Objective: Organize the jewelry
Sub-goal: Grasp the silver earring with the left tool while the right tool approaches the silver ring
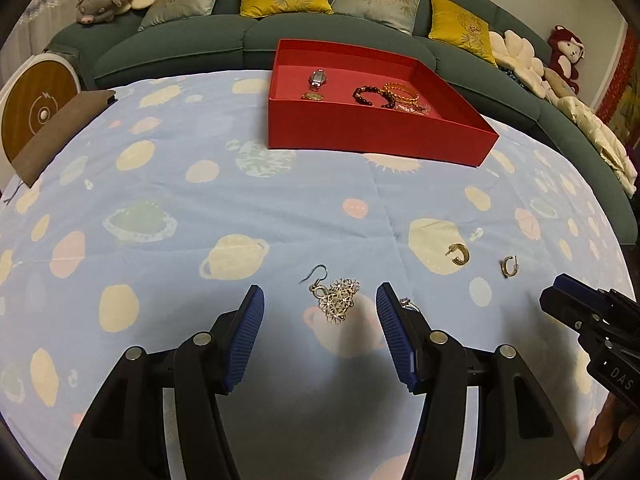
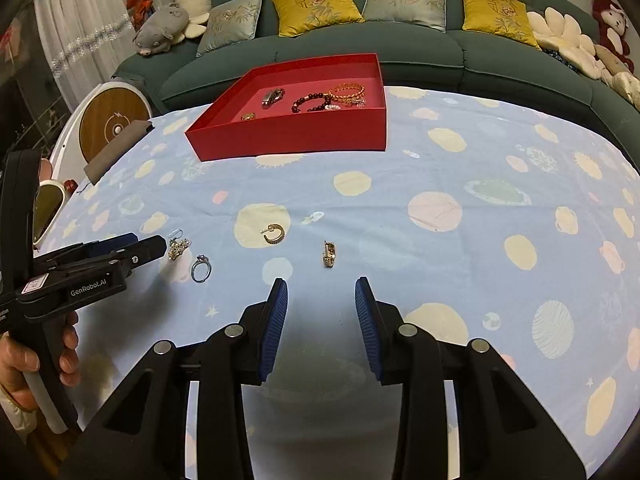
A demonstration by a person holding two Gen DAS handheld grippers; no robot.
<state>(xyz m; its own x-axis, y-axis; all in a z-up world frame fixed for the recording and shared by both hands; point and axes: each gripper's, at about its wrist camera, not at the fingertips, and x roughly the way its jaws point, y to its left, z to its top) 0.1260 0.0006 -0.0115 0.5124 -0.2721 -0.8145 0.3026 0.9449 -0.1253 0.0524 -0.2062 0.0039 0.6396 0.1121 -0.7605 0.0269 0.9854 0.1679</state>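
Note:
My left gripper (image 1: 319, 300) is open, its jaws either side of a silver flower earring (image 1: 334, 298) on the blue cloth; the earring also shows in the right wrist view (image 2: 178, 247). A silver ring (image 2: 200, 268) lies just right of it, half hidden behind my left finger (image 1: 410, 304). My right gripper (image 2: 321, 292) is open and empty, just short of a small gold hoop earring (image 2: 329, 254). A second gold hoop earring (image 2: 274, 234) lies between. The red tray (image 1: 376, 142) at the back holds a watch (image 1: 318, 78) and bracelets (image 1: 386, 94).
A green sofa (image 2: 400, 52) with cushions and plush toys runs behind the table. A brown pouch (image 1: 60, 132) lies at the table's left edge beside a round white and wood device (image 1: 36, 108). My right gripper shows at the left wrist view's right edge (image 1: 560, 292).

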